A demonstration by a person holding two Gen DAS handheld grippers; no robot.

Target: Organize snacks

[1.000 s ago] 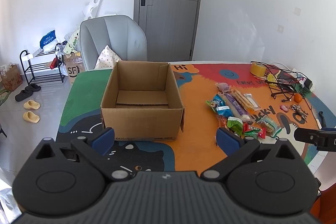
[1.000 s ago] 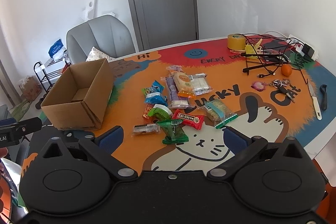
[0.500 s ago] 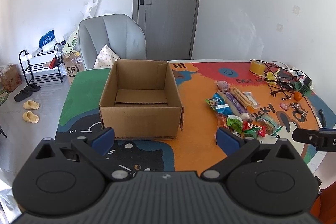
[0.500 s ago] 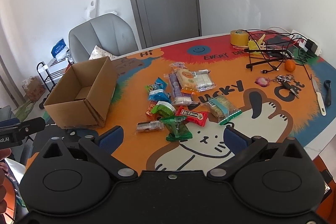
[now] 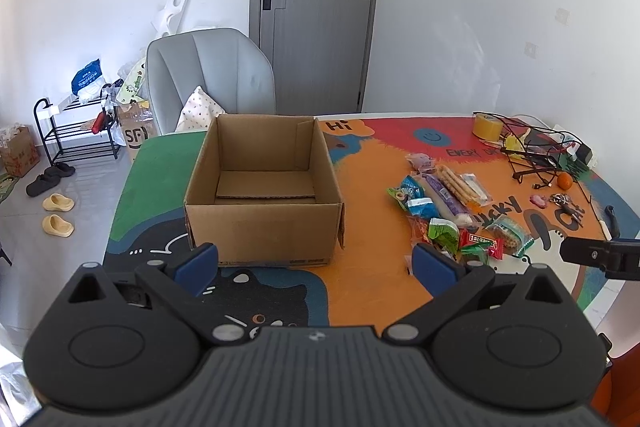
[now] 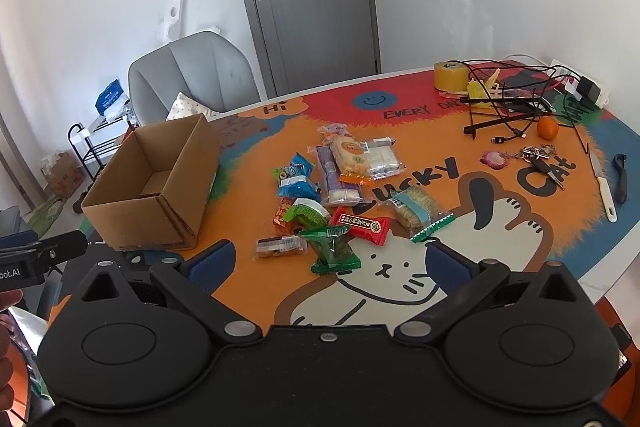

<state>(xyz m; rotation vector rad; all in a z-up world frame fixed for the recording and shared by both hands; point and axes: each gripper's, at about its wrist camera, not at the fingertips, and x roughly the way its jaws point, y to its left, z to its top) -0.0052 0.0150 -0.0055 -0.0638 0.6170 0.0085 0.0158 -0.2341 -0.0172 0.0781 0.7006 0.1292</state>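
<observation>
Bench (image 6: 520,251): round top under a cartoon cat mat; carries every item below.

Cardboard box (image 5: 262,191): flaps open, nothing inside, standing upright on the left part of the bench, mouth facing up. Well apart from the snacks.

Snack pile (image 6: 340,187): loose packets in a cluster to the right of the box, several overlapping. Judged all yet to be moved.

Purple bar packet (image 6: 334,173): long axis runs away from the right camera, near end toward the tongs.

Red wrapper (image 6: 365,225): flat, long axis crosswise, tilted slightly down to the right.

Green wedge packet (image 6: 332,251): nearest of the pile, long axis pointing roughly toward the right tongs, narrow end away.

Left tongs (image 5: 314,263): spread wide, holding nothing, hovering before the box's near wall.

Right tongs (image 6: 330,263): spread wide, holding nothing, hovering just short of the green wedge packet.

Handling note, a judgement: take the green wedge packet first, since it lies free at the pile's edge. Close across its short width, low, so that the film does not slip. Lift clear before swinging left over the box.
</observation>
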